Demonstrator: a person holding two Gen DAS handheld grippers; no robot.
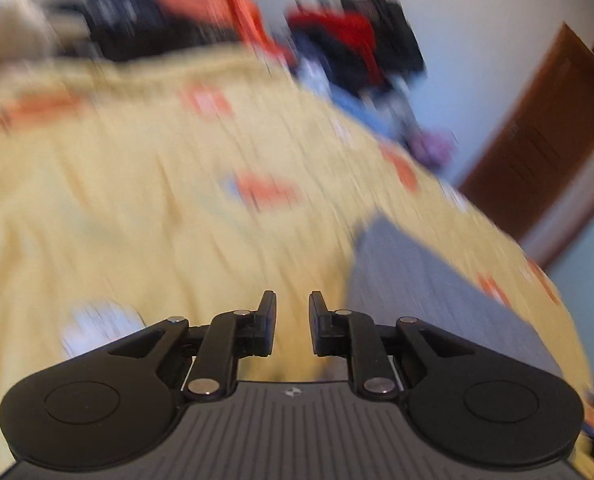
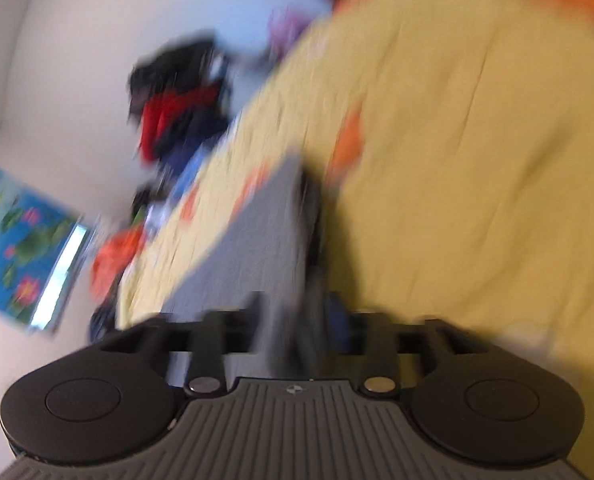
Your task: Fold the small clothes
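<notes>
A grey cloth [image 1: 429,280] lies flat on the bed [image 1: 137,184], on its yellow sheet with orange patches, near the bed's edge. In the left wrist view it sits just right of and ahead of the left gripper [image 1: 293,320], whose jaws stand a little apart with nothing between them. In the right wrist view the same cloth [image 2: 257,248] runs straight ahead of the right gripper [image 2: 297,328]; blur smears the jaws there, so whether they are parted or pinch anything cannot be told.

The cloth looks thin, soft and light. It should drape and fold easily, but will likely slide on the sheet and sag if lifted by one point. Its near corners or a straight hem seem the best places to pinch, one per gripper, to keep an edge taut.

No brand, label or writing can be read; a small emblem on each gripper body is too small to make out.
</notes>
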